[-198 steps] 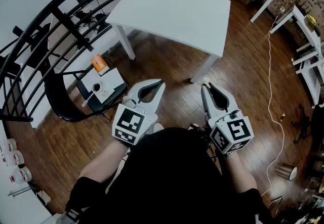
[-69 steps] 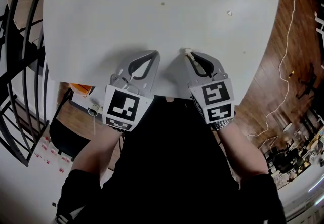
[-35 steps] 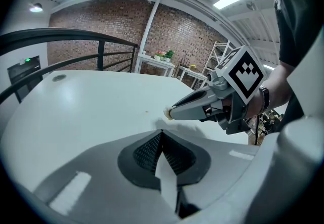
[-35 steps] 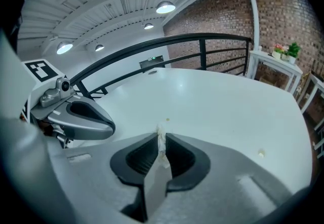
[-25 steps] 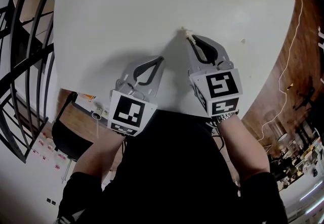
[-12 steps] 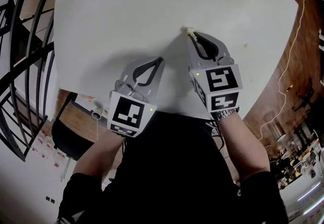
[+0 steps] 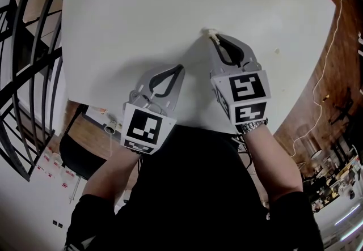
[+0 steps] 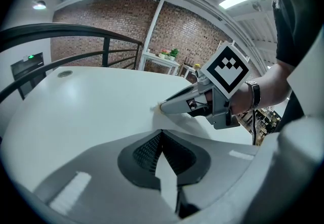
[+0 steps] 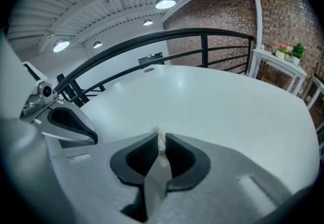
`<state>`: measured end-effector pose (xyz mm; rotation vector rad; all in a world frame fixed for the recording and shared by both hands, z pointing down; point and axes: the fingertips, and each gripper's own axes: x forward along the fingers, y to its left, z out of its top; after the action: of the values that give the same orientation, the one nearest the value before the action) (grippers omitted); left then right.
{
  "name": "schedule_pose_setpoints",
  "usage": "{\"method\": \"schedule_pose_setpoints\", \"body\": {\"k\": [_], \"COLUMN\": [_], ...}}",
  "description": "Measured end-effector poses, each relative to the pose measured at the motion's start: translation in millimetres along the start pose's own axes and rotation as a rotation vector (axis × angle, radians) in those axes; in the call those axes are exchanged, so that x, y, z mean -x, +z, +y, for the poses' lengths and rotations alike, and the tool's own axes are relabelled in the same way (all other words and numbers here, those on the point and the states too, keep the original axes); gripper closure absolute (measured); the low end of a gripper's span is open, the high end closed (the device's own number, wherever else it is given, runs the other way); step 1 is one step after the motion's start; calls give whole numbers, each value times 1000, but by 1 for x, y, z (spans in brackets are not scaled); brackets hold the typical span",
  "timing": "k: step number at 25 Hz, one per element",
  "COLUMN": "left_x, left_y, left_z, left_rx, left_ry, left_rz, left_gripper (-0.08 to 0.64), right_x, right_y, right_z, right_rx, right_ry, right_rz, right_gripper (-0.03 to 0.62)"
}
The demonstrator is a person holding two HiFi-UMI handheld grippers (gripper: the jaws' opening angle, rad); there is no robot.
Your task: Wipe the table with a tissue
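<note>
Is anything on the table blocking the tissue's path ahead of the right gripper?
Nothing visible does. The right gripper pinches the tissue at its tip, with bare table ahead; only a small speck lies off to the right. The left gripper, shut, sits behind and to the left.

I have the tissue (image 7: 210, 32) on the tabletop (image 7: 130, 6), at the tip of my right tool (image 7: 213, 36); my left tool (image 7: 180, 67) sits left of the tissue, nearer me.

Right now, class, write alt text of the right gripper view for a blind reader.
The right gripper is shut on a wad of tissue over a white table. The left gripper shows at the left, a black railing behind.
</note>
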<state>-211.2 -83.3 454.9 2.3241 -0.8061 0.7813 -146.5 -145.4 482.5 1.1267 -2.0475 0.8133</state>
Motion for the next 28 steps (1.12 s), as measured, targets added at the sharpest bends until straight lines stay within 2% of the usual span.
{"method": "schedule_pose_setpoints", "body": {"k": [8, 18, 28], "left_x": [4, 3, -8], "left_y": [0, 4, 6], "left_z": [3, -3, -29], "left_rx": [2, -16, -76], "left_ry": [7, -20, -72], "left_rz": [-7, -18, -6], "left_gripper": [543, 543, 543], "right_x": [-3, -2, 27], "right_y": [2, 3, -9], "right_z": [4, 18, -3], "right_rx": [8, 7, -39], "right_ry": [-1, 29, -34], "right_rz": [1, 9, -39], "right_gripper": [557, 557, 557]}}
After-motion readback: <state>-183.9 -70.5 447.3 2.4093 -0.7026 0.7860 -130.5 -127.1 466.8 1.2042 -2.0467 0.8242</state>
